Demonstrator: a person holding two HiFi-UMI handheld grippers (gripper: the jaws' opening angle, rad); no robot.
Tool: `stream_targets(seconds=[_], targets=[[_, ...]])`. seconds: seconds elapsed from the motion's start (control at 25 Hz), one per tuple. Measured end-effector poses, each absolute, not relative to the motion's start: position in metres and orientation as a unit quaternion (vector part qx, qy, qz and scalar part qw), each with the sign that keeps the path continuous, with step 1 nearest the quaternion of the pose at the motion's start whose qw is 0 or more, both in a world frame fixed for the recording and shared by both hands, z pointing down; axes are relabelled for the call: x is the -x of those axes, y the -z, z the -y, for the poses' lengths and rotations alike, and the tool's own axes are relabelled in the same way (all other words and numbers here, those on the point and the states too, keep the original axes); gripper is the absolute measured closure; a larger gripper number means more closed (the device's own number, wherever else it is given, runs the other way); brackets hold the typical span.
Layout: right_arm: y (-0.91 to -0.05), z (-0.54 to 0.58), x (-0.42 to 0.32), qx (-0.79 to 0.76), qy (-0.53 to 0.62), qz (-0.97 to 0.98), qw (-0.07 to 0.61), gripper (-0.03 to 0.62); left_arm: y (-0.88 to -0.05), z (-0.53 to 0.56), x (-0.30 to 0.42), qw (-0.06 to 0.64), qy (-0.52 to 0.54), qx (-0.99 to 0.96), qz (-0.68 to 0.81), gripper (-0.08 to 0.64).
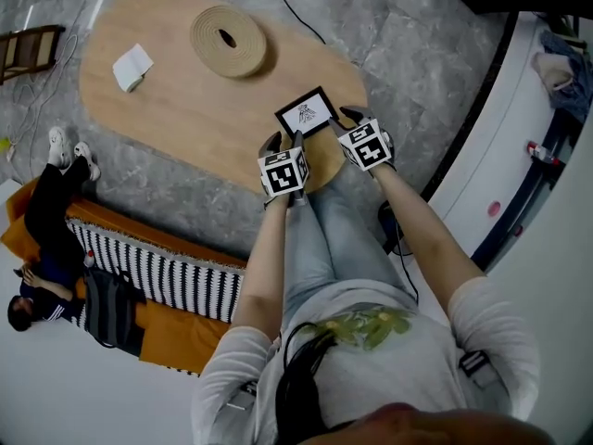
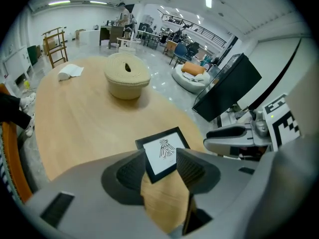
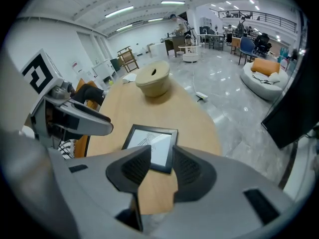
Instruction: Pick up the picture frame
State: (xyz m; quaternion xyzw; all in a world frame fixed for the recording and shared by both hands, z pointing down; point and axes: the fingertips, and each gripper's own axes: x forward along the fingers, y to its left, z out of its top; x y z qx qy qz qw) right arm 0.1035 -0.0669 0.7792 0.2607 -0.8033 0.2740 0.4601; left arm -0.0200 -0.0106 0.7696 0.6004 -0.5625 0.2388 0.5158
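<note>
A black picture frame (image 1: 307, 112) with a white bird drawing lies flat near the right end of an oval wooden table (image 1: 167, 109). My left gripper (image 1: 284, 144) sits just below the frame's near edge, and the right gripper (image 1: 359, 121) is by its right corner. In the left gripper view the picture frame (image 2: 164, 144) shows past the left gripper (image 2: 161, 158), whose jaws stand apart over the near corner. The right gripper (image 3: 162, 154) is likewise open, with the picture frame (image 3: 149, 138) just ahead on the wood. Neither gripper holds the frame.
A round woven basket (image 1: 228, 40) stands at the table's far side, with a white folded cloth (image 1: 132, 67) to its left. A person lies on an orange and striped sofa (image 1: 157, 276) at the lower left. A white counter (image 1: 500, 156) runs along the right.
</note>
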Motion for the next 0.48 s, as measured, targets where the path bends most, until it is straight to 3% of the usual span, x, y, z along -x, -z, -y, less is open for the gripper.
stream_targets(seconds=[0.48], targets=[[-0.823, 0.068, -0.102, -0.247, -0.282, 0.789, 0.486, 0.451, -0.808, 0.009, 0.021, 0.531, -0.246, -0.588, 0.558, 0.357]])
